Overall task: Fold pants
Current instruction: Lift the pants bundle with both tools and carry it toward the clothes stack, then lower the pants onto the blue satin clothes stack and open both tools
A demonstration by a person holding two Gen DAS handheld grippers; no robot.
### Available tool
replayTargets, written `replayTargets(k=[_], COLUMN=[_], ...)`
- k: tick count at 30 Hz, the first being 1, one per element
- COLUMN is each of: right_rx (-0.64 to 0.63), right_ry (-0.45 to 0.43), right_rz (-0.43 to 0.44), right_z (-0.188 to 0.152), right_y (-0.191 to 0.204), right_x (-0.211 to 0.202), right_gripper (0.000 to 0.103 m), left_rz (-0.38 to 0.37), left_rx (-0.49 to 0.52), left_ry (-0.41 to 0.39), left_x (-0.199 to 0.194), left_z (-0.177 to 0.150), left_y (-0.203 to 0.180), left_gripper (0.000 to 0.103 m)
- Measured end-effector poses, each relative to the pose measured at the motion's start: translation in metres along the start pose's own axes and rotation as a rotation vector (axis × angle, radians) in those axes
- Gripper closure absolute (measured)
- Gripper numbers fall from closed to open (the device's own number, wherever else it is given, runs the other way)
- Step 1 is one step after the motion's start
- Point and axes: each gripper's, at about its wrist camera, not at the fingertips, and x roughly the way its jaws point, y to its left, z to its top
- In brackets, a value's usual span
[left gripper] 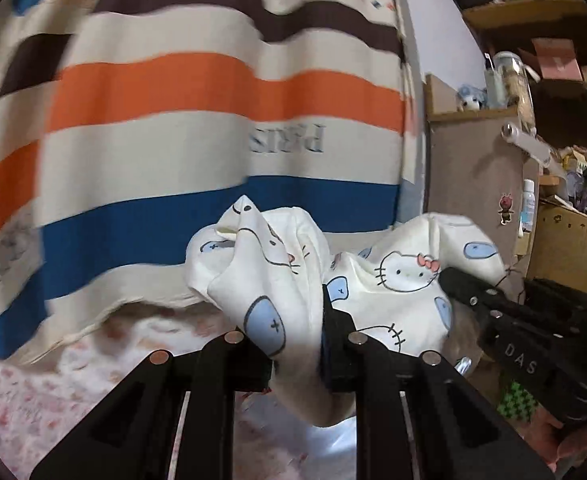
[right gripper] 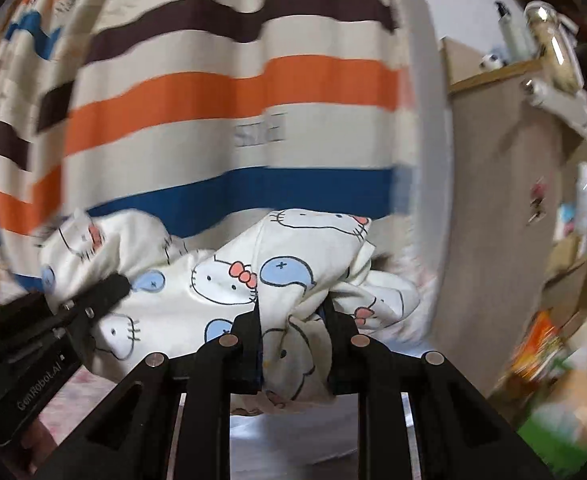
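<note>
Between the two grippers: the pants point(left gripper: 373, 280), cream cloth printed with cartoon cat faces and pale blue patches, hang bunched and lifted clear of the bed.
Left gripper point(left gripper: 299, 344): its black jaws are nearly closed and pinch a thick fold of the pants; cloth bulges above the jaws and spills out below them.
Right gripper point(right gripper: 293, 344): its jaws are likewise drawn in tight on a gathered wad of the same pants, with a crumpled tail hanging beneath.
Span of cloth: the stretch between the two grips sags loosely and is creased, not pulled taut.
Seen from the left wrist: the right gripper comes in from the right edge, its tip buried in the cloth, with a bit of a hand point(left gripper: 565, 440) showing at the lower right.
Seen from the right wrist: the left gripper enters from the lower left, its tip also in the cloth.
Bed point(left gripper: 33, 400): a pink flowered sheet lies below and near the grippers.
Far side: a curtain point(left gripper: 213, 92) with brown, orange and blue bands on cream hangs behind the pants.
Right of the curtain: a cardboard box point(left gripper: 473, 168) stands with small things on top, and cluttered shelves point(left gripper: 553, 60) beyond it, blurred.
</note>
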Motion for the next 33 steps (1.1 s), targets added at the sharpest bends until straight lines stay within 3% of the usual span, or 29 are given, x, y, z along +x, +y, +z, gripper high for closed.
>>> replayTargets(k=[3,9,13,16,18,19,20,21,22,23,24,26,33], right_rx=[0.010,0.022,0.039,0.022,-0.029,-0.040,-0.039,-0.029,-0.026,-0.033,-0.059,-0.098,0.080], right_ry=[-0.004,0.097,0.153,0.179,0.196,0.199,0.197,0.188,0.175,0.157,0.138,0.128,0.048], right_rz=[-0.041,-0.085,-0.083,-0.104,-0.135,-0.154,-0.169,-0.188,-0.205,-0.218,-0.220,-0.241,-0.164], right_z=[-0.002,-0.040,-0.064,-0.077,-0.085,-0.087,-0.089,-0.090,-0.090,-0.089,-0.089,-0.088,-0.068], right_y=[-0.026,-0.054,-0.068,-0.068,-0.063,-0.063,-0.065,-0.069,-0.071,-0.072,-0.073,-0.078,-0.092], right_x=[0.017,0.060,0.075,0.086,0.093,0.096,0.097,0.097,0.097,0.098,0.099,0.101,0.066], right_gripper=[0.081,0.081,0.081,0.081,0.077,0.075,0.067,0.052,0.042,0.022,0.009,0.007,0.000], left_rz=[-0.034,-0.052,-0.034,-0.023,0.018,0.032,0.043,0.045,0.048,0.057,0.065,0.078,0.056], left_rx=[-0.026,0.041,0.060,0.069,0.105,0.112,0.111,0.102,0.092,0.085,0.084,0.092,0.056], left_ry=[0.060,0.202,0.242,0.239,0.213,0.201,0.195,0.198,0.206,0.208,0.200,0.185,0.101], left_x=[0.029,0.079,0.093,0.095,0.093,0.091,0.088,0.087,0.088,0.088,0.086,0.080,0.035], left_z=[-0.004,-0.046,-0.069,-0.077,-0.078,-0.078,-0.077,-0.077,-0.076,-0.075,-0.075,-0.075,-0.065], left_y=[-0.013,-0.032,-0.033,-0.030,-0.030,-0.028,-0.023,-0.018,-0.015,-0.010,-0.005,0.005,0.040], left_gripper=[0.086,0.085,0.079,0.067,0.040,0.033,0.022,0.014,0.008,0.001,0.001,0.001,0.001])
